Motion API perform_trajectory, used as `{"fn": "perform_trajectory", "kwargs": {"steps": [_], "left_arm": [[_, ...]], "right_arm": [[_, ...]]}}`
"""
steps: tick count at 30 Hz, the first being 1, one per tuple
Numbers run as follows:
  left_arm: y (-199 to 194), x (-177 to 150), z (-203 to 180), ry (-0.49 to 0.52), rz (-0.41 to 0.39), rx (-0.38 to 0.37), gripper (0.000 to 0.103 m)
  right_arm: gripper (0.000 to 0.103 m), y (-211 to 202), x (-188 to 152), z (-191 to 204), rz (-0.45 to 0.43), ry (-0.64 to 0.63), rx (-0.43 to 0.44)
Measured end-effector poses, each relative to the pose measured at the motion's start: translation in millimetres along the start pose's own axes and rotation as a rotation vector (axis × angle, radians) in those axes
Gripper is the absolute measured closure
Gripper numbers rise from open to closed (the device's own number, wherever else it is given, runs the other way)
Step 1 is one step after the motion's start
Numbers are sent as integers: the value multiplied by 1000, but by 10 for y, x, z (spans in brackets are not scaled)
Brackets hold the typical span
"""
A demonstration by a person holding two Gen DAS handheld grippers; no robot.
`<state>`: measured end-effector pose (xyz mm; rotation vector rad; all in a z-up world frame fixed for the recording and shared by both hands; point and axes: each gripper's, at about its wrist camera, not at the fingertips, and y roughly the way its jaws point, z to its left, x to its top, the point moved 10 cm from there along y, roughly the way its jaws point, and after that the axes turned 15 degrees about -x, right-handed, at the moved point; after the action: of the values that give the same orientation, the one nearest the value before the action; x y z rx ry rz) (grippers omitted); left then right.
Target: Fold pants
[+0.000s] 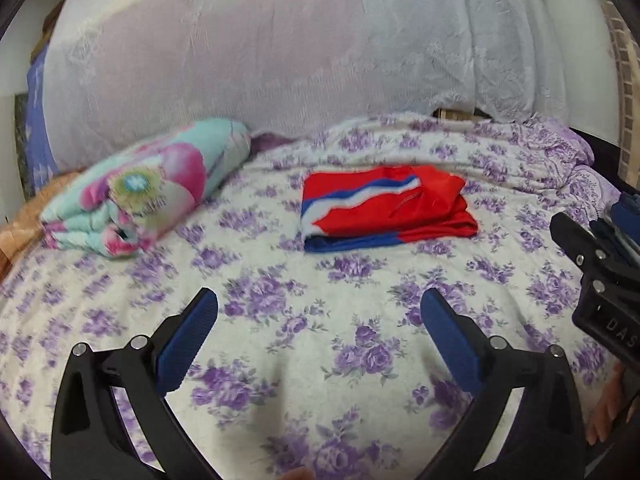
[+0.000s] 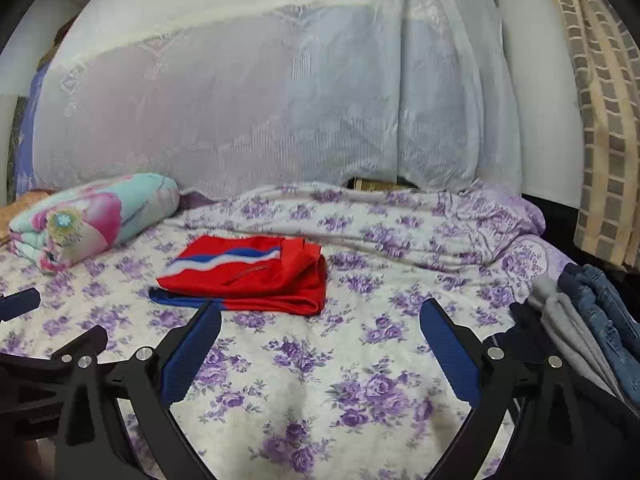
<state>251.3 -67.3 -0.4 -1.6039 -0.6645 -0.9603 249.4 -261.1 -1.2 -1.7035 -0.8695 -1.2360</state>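
Note:
Red pants (image 1: 384,208) with a blue and white wavy stripe lie folded in a flat stack on the purple-flowered bed sheet (image 1: 304,320). They also show in the right wrist view (image 2: 248,276). My left gripper (image 1: 320,304) is open and empty, hovering over the sheet in front of the pants. My right gripper (image 2: 320,316) is open and empty, just in front and to the right of the pants. The right gripper's body shows at the right edge of the left wrist view (image 1: 600,272).
A folded floral blanket (image 1: 144,188) lies at the back left of the bed. A white lace cloth (image 1: 280,60) hangs behind the bed. A pile of jeans and grey clothes (image 2: 588,320) sits at the bed's right edge. A checked curtain (image 2: 604,120) hangs at the far right.

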Motion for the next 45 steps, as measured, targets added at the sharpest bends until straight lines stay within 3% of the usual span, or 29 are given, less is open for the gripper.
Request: {"fn": "perform_trajectory", "kwargs": {"steps": [7, 21, 32, 35, 45], "left_arm": [[88, 95, 77, -10, -32, -2, 4], [466, 203, 151, 14, 9, 9, 4], [444, 204, 74, 31, 7, -32, 4], [449, 236, 85, 42, -2, 2, 4], [702, 278, 261, -26, 42, -10, 4]], "right_arm": [[3, 177, 18, 107, 9, 4, 10], [3, 432, 58, 361, 11, -42, 28], [3, 519, 6, 205, 71, 49, 50], [3, 531, 0, 240, 75, 35, 48], [3, 726, 22, 485, 97, -15, 67]]}}
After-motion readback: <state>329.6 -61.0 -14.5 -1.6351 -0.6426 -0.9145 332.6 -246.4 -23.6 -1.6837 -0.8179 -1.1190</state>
